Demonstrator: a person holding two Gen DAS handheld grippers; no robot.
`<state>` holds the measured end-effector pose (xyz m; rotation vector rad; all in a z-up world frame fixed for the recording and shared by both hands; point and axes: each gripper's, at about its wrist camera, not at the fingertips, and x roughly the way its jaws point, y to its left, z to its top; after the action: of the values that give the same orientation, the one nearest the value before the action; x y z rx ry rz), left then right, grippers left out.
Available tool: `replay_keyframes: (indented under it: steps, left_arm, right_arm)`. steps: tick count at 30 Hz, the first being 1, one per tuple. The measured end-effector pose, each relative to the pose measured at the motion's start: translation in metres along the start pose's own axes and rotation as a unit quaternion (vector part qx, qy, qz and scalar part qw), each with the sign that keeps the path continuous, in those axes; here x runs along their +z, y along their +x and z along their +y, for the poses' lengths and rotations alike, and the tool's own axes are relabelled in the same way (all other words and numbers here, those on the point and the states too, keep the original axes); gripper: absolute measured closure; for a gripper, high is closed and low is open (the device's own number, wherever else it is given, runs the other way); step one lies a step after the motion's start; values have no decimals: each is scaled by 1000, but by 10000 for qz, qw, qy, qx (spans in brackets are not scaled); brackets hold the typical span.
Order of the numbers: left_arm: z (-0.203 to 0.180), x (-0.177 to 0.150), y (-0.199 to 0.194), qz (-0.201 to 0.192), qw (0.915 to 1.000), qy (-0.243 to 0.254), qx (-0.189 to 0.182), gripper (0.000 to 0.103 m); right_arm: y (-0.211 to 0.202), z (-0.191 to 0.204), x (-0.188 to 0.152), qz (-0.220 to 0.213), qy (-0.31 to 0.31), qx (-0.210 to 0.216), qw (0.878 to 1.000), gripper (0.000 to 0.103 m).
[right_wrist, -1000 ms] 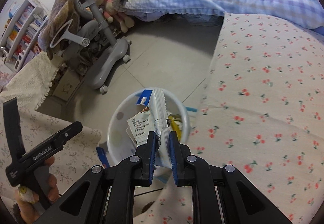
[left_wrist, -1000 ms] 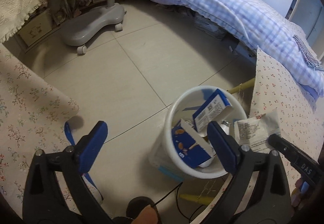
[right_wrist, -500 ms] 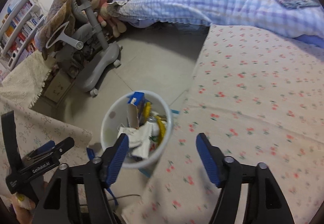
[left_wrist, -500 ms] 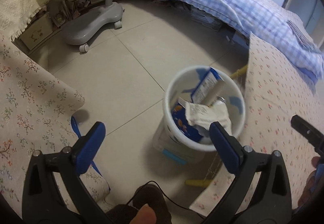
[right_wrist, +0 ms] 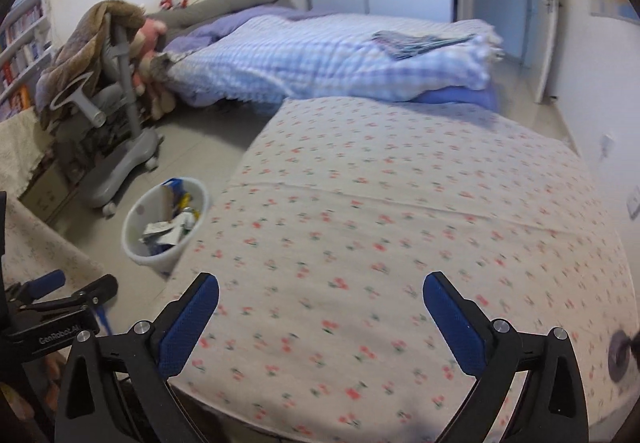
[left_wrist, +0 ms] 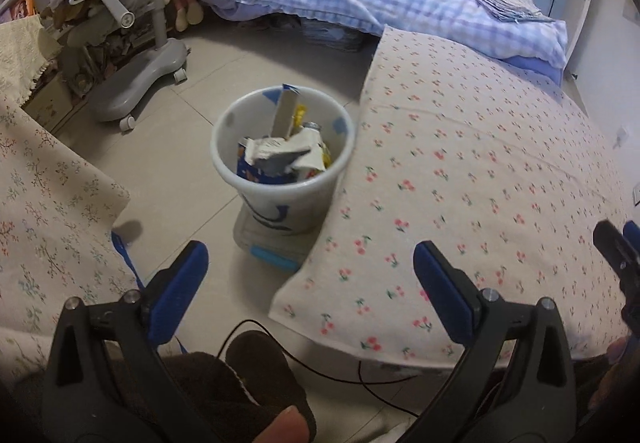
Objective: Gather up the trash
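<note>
Right wrist view is smeared by motion blur. Its right gripper (right_wrist: 321, 313), jaws opening and empty, hangs over the floral cloth (right_wrist: 400, 227); 1 second ago it pinched a wrapper, now in the bin (left_wrist: 338, 163) (beside the cloth). Left gripper (left_wrist: 310, 275) gapes wide, empty.

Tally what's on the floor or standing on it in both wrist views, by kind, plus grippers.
White trash bins: 1, with wrappers and cartons in it
Grey wheeled chairs: 1
Floral-cloth tables: 1
Beds with checked covers: 1
Grippers: 2, left gripper, right gripper, both empty
Total: 6
</note>
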<state>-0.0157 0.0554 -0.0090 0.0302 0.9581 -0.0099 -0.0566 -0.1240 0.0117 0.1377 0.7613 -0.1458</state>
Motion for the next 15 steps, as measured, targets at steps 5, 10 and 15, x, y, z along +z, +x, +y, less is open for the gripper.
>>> replay_keyframes:
  steps: [5, 10, 15]
  left_arm:
    - [-7, -15, -3, -151, 9998, -56, 109, 1]
    - [-14, -20, -5, -285, 9993, 88, 205, 1]
    - [-13, -24, -4, -297, 9993, 56, 242, 1]
  right_arm:
    - [-3, -22, -31, -130, 86, -330, 9993, 0]
    - [-2, -29, -32, -136, 28, -270, 9995, 0]
    - [-1, -34, -38, -4, 202, -173, 9996, 0]
